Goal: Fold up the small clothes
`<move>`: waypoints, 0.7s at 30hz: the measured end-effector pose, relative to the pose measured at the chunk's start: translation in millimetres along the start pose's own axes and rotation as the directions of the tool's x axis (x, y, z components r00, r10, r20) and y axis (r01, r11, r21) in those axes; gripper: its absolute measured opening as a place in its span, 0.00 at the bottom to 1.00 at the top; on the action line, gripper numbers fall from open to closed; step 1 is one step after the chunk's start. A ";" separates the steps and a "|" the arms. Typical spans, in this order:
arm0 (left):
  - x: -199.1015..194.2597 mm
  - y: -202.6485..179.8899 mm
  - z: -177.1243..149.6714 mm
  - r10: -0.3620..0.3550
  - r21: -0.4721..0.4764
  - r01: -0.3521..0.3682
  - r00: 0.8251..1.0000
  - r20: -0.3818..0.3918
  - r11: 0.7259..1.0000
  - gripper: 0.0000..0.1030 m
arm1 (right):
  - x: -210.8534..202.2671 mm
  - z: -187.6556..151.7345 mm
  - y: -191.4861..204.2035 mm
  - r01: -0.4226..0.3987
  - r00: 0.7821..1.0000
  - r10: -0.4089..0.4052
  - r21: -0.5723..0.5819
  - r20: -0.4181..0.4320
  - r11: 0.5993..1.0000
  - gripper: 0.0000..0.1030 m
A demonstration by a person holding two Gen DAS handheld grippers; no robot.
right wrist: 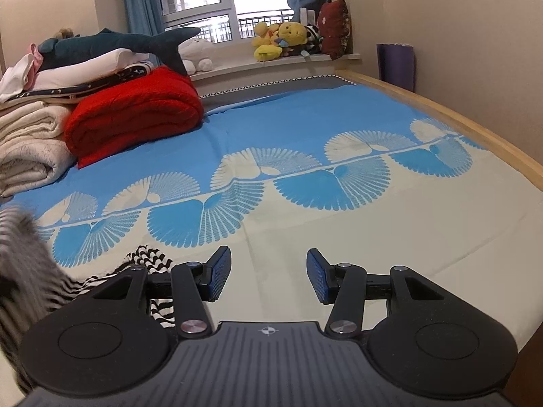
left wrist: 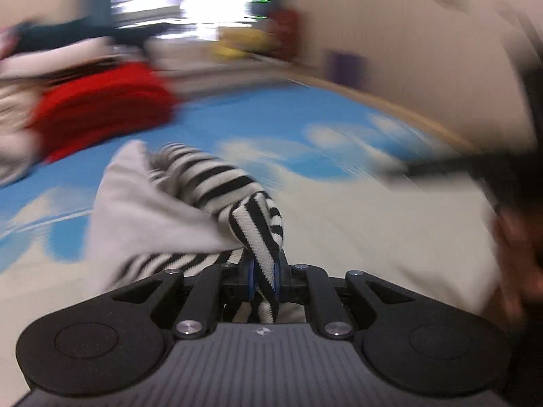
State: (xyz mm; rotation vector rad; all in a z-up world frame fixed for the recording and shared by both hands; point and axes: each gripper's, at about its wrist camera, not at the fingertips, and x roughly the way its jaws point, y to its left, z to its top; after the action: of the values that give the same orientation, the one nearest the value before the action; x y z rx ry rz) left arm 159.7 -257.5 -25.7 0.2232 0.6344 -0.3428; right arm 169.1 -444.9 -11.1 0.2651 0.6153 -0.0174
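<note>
My left gripper (left wrist: 263, 279) is shut on a black-and-white striped garment (left wrist: 217, 183) with a plain pale inside, and holds it bunched above the bed; this view is motion-blurred. The same striped garment (right wrist: 149, 259) shows in the right wrist view at lower left, partly lying on the bed sheet (right wrist: 305, 237), partly blurred at the left edge. My right gripper (right wrist: 268, 276) is open and empty, low over the cream part of the sheet, just right of the garment. The right gripper (left wrist: 424, 169) appears as a dark blur at right in the left wrist view.
A folded red blanket (right wrist: 135, 115) and stacked cream blankets (right wrist: 30, 146) lie at the bed's far left, with pillows and a plush shark (right wrist: 118, 45) on top. Plush toys (right wrist: 285, 39) sit on the windowsill. The wooden bed edge (right wrist: 475, 125) runs along the right.
</note>
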 end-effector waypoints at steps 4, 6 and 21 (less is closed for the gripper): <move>39.0 -38.4 -36.4 -0.146 0.104 0.160 0.981 -0.127 0.982 0.21 | 2.0 1.2 -5.9 -0.018 1.000 0.018 0.024 -0.007 1.000 0.50; 27.2 -27.2 -39.0 -0.195 0.069 0.205 0.973 -0.121 0.976 0.30 | 4.9 1.4 -5.1 -0.041 0.999 0.042 0.030 -0.022 0.999 0.50; -10.4 172.2 -79.0 0.064 -0.578 -0.160 0.981 -0.184 0.800 0.71 | 120.4 5.3 50.9 -0.271 0.868 0.357 0.273 -0.346 0.923 0.50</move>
State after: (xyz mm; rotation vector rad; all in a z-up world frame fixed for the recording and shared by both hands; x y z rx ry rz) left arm 174.5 -72.3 -64.4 -0.3199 0.8499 0.0032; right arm 275.5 -389.5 -63.6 0.5890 0.9643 0.2952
